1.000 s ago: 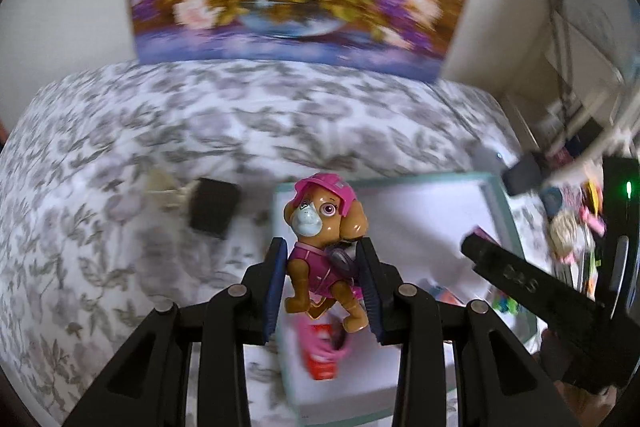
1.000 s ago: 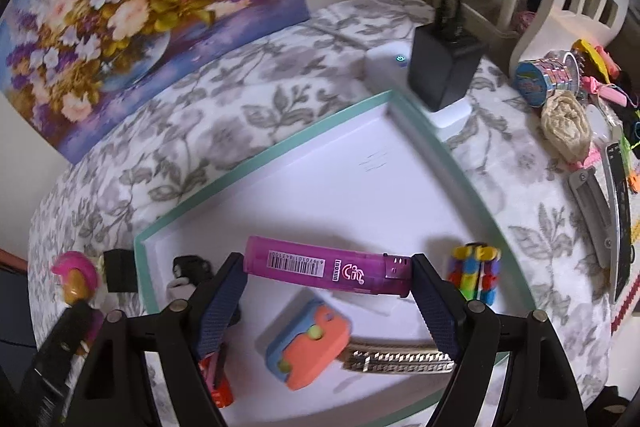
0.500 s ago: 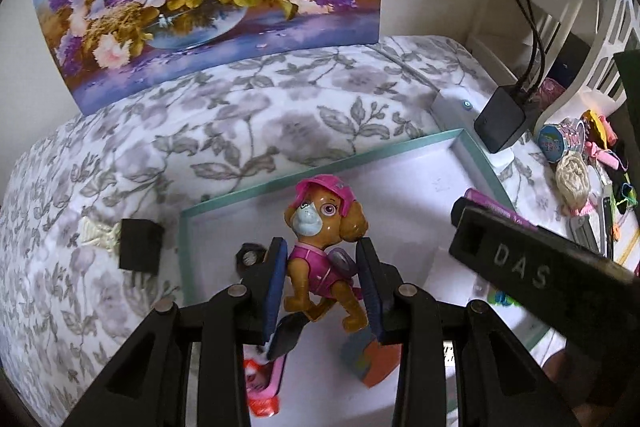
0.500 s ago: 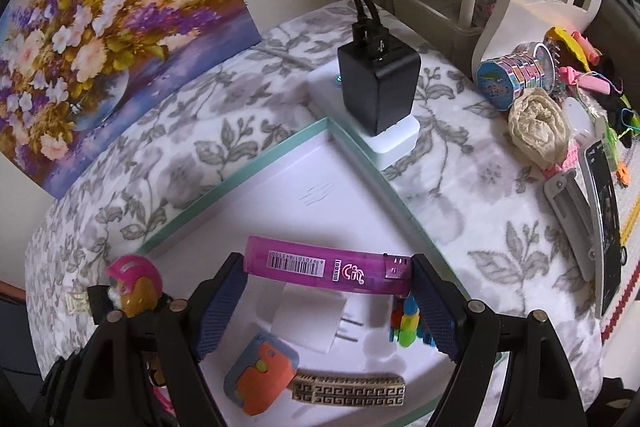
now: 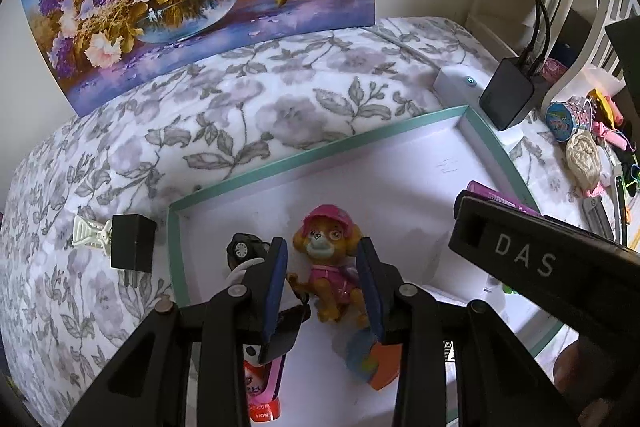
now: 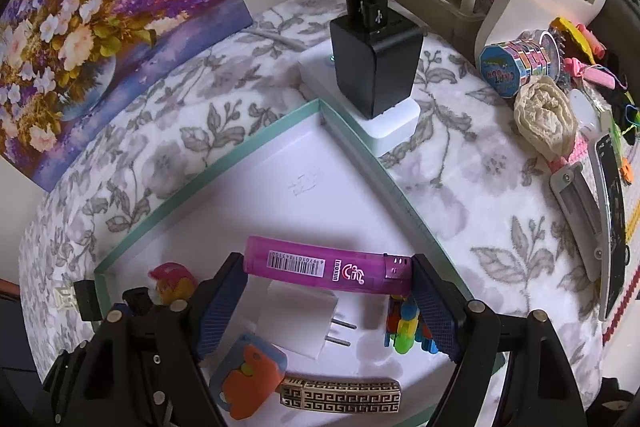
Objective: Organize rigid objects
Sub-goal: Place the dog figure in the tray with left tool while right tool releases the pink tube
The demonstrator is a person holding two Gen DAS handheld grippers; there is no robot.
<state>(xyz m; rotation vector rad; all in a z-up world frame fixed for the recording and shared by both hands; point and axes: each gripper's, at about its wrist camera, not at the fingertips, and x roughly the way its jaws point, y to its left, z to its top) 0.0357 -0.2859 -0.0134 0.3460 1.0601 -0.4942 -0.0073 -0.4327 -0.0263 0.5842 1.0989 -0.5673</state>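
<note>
- Two placements were under way: left gripper (image 5: 322, 281), jaws clamped on the pink-helmeted plastic puppy figure (image 5: 326, 267), right gripper (image 6: 328, 301) grasping the purple plastic lighter (image 6: 326, 271).
- Next, each probably needed lowering into the teal-rimmed white tray (image 6: 224, 163) and releasing.

A toy puppy figure (image 5: 328, 267) with a pink cap and pink vest stands upright, clamped between blue pads above the near left part of the white tray (image 5: 400, 187) with a teal rim. A translucent purple lighter (image 6: 326, 271) with a barcode and silver cap lies level, held end to end between the other pads, above the near right part of the tray.
</note>
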